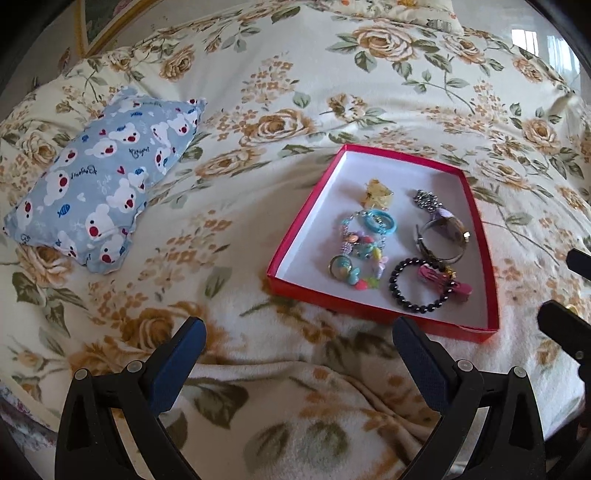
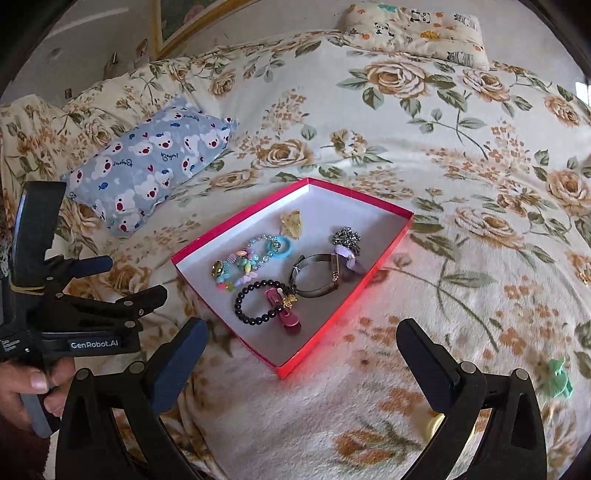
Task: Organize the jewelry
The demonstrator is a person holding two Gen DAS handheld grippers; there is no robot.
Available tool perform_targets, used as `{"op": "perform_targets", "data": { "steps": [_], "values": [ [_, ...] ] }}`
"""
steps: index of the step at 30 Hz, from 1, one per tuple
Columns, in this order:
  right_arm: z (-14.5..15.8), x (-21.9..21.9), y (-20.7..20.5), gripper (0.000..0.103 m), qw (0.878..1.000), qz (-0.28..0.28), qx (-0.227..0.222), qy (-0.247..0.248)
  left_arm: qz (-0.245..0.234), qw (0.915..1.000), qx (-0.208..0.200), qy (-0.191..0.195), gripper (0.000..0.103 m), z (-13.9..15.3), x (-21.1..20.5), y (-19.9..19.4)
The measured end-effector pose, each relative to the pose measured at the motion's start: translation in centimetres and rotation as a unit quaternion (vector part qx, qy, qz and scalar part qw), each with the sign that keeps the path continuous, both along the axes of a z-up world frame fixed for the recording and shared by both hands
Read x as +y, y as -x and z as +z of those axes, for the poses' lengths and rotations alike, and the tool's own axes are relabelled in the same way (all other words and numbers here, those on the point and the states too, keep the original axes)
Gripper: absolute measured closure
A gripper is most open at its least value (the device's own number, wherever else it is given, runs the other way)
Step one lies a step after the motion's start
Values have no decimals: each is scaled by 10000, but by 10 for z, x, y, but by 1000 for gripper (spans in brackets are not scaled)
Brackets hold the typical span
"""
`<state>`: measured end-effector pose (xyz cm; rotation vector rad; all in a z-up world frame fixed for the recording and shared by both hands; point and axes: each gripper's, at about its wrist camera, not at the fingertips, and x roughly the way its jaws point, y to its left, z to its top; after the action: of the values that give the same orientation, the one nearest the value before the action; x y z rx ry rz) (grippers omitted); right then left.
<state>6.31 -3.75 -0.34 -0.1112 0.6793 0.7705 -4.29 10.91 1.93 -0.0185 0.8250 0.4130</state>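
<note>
A shallow red box (image 1: 291,232) (image 2: 343,314) with a white inside lies on the floral blanket. In it are a black bead bracelet (image 1: 421,286) (image 2: 258,301), a pink hair clip (image 1: 448,282) (image 2: 284,308), a wristwatch (image 1: 441,236) (image 2: 317,275), colourful bead bracelets (image 1: 360,254) (image 2: 243,264), a blue ring (image 1: 378,223) (image 2: 282,246) and a yellow piece (image 1: 376,192) (image 2: 291,221). My left gripper (image 1: 299,332) is open and empty, just short of the box. My right gripper (image 2: 301,336) is open and empty, over the box's near corner.
A blue bear-print pillow (image 1: 99,177) (image 2: 147,162) lies left of the box. A panda-print pillow (image 2: 417,29) lies at the far edge. A green hair clip (image 2: 559,376) and a pale yellow item (image 2: 434,424) lie on the blanket by my right finger.
</note>
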Motion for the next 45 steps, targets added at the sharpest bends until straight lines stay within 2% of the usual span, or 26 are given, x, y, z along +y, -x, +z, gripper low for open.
{"op": "perform_targets", "data": {
  "steps": [9,19,22,25,28,30,33,36,38,42,45],
  "values": [
    [8,1,8,0,9998,-16,-205,7,-77,9993,-238,-268,1,14,-13,24],
    [9,0,10,0,9997,-79,-238,-66,-57,9989,-394,-248,1,18,-12,33],
    [5,-1,7,0,9997,-109,-108,-173,-77,9985,-531,-99,1,16,-9,35],
    [-2,-5,1,0,9992,-178,125,-344,-62,9966,-781,247,1,11,2,40],
    [-8,-8,-2,0,9985,-265,244,-404,-1,9902,-1200,716,1,6,21,50],
    [-9,-11,-4,0,9981,-329,277,-446,85,9865,-1366,896,1,1,31,56],
    [-9,-15,-5,0,9973,-388,308,-540,197,9856,-1348,999,1,-8,40,57],
    [-9,-16,-5,0,9968,-442,299,-589,122,9882,-1141,1017,1,-15,39,52],
    [-8,-18,-4,0,9964,-494,269,-632,91,9923,-901,839,1,-15,34,45],
    [-8,-18,-4,0,9962,-507,264,-651,-58,9961,-791,388,1,-9,19,33],
    [-9,-17,-4,0,9962,-564,270,-606,-66,9978,-641,-124,1,-8,2,26]
  ]
}}
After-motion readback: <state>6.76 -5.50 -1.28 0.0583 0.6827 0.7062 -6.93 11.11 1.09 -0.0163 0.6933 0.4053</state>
